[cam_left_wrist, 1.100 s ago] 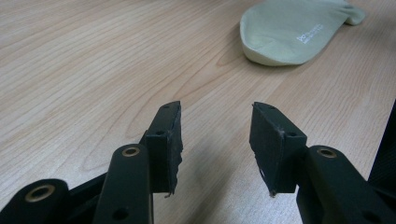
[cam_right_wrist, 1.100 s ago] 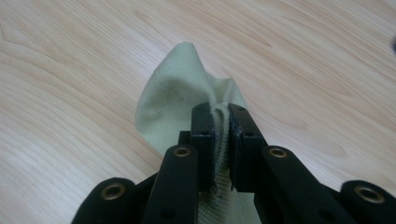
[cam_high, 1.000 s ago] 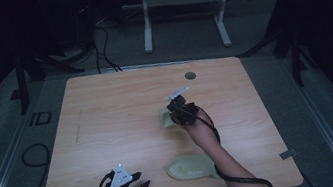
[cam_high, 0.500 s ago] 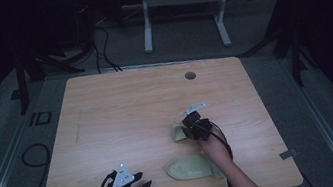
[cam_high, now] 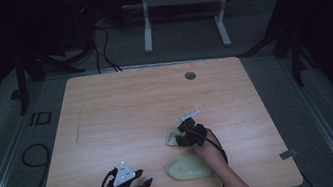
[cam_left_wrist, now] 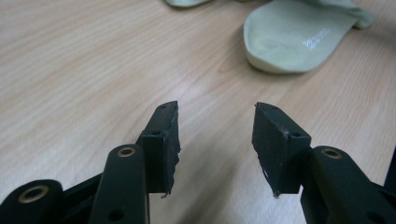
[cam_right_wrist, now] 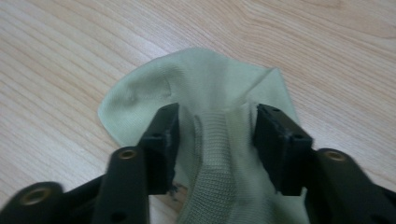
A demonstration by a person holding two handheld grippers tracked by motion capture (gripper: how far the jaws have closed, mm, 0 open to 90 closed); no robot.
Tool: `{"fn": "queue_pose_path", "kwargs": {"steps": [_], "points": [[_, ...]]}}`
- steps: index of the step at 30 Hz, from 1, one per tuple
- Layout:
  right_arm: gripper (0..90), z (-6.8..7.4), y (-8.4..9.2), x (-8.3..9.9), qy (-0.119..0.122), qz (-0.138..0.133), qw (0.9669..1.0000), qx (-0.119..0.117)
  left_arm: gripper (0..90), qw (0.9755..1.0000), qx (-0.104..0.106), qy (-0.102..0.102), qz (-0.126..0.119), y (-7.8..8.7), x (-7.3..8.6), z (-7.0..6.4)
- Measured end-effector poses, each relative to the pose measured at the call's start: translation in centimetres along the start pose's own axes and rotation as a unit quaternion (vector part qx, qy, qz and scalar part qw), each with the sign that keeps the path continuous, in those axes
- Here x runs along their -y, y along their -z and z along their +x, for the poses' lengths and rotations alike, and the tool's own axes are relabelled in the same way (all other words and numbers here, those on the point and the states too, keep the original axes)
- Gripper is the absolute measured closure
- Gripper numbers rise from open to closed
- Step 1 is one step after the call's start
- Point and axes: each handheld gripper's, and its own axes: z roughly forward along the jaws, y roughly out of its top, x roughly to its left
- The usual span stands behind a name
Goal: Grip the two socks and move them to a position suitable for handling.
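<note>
Two pale green socks lie on the wooden table (cam_high: 121, 110). One sock (cam_high: 189, 167) lies flat near the front edge, also seen ahead of my left gripper (cam_left_wrist: 292, 39). The other sock (cam_high: 171, 137) is bunched just behind it. My right gripper (cam_high: 181, 139) is over this sock, open, its jaws set down on either side of a raised ribbed fold of the sock (cam_right_wrist: 196, 88). My left gripper (cam_high: 143, 183) rests at the front left, open, with bare wood between its jaws (cam_left_wrist: 215, 140).
A round grommet hole (cam_high: 190, 75) sits near the table's far edge. Beyond the table, a white frame (cam_high: 180, 0) stands on grey carpet, with cables (cam_high: 101, 43) trailing on the floor at left. The room around is dark.
My right gripper and the bunched sock have come toward the front edge, ending close to the flat sock. The left gripper has stayed where it was.
</note>
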Motion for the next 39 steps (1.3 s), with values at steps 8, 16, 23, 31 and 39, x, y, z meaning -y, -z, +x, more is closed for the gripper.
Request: {"fn": "queue_pose_path", "kwargs": {"steps": [8,16,23,31,39], "points": [[44.0,-0.5,1.6,-0.3,-0.017,-0.015,0.9992,-0.033,44.7,0.9998,-0.003,-0.004,-0.019,-0.9,-2.1,0.4],[58.4,-0.7,3.5,1.0,-0.003,-0.006,0.9995,-0.031,55.5,0.9994,-0.016,-0.024,-0.021,-3.4,-5.8,0.8],[62.6,-0.1,3.1,1.9,0.016,0.012,0.9993,-0.031,76.6,0.998,-0.01,-0.062,0.011,-7.3,-8.7,0.5],[66.7,0.4,2.2,2.4,0.026,0.023,0.9993,-0.012,84.2,0.9965,-0.038,-0.056,0.049,-10.6,-9.2,1.4],[83.0,0.4,2.1,2.3,0.025,0.021,0.9994,-0.014,86.8,0.9955,-0.043,-0.064,0.055,-11.2,-9.3,1.9]]}}
